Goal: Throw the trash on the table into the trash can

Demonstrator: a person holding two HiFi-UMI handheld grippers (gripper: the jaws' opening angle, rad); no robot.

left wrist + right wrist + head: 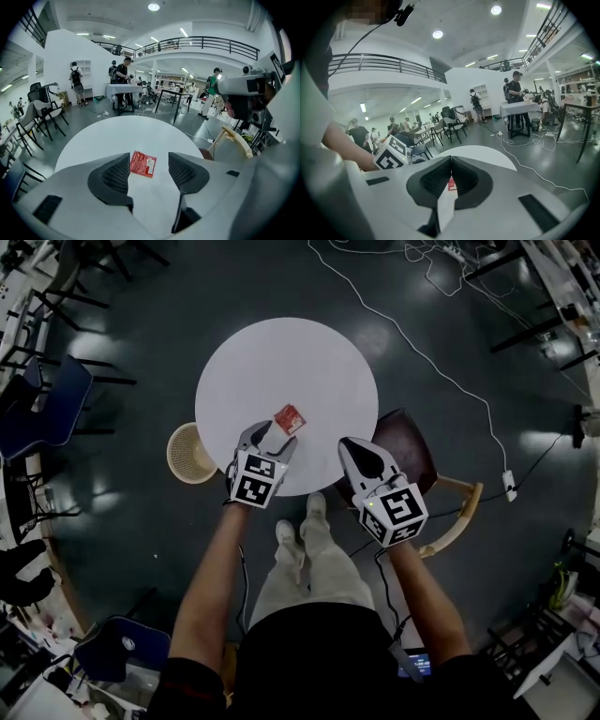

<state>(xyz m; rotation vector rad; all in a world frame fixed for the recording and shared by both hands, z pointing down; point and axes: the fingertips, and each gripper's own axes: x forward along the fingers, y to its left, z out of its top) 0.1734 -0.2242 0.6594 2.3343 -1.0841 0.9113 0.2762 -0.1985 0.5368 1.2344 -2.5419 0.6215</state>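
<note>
Big open hall with a dark glossy floor (141,296). A railed balcony (201,42) runs along the upper level, and several people (123,75) stand at distant work tables. In the middle is a round white table (281,362). A brown chair with wooden arms (412,451) is tucked against its right side, and a blue chair (56,404) stands well off to the left. A pale woven trash can (190,454) sits on the floor just beside the table's left rim, its near side overlapped by the left gripper (270,442). What is inside it cannot be made out. A white cable (422,352) trails across the floor. The left gripper's jaws are spread with nothing pinched. The red wrapper (290,417) lies flat on the tabletop just beyond them, near the table's near edge, its print too small to read. The right gripper (361,457) hangs over the right rim with its jaws pressed together and empty. Its own view shows the wrapper only as a red sliver under the closed tips.
</note>
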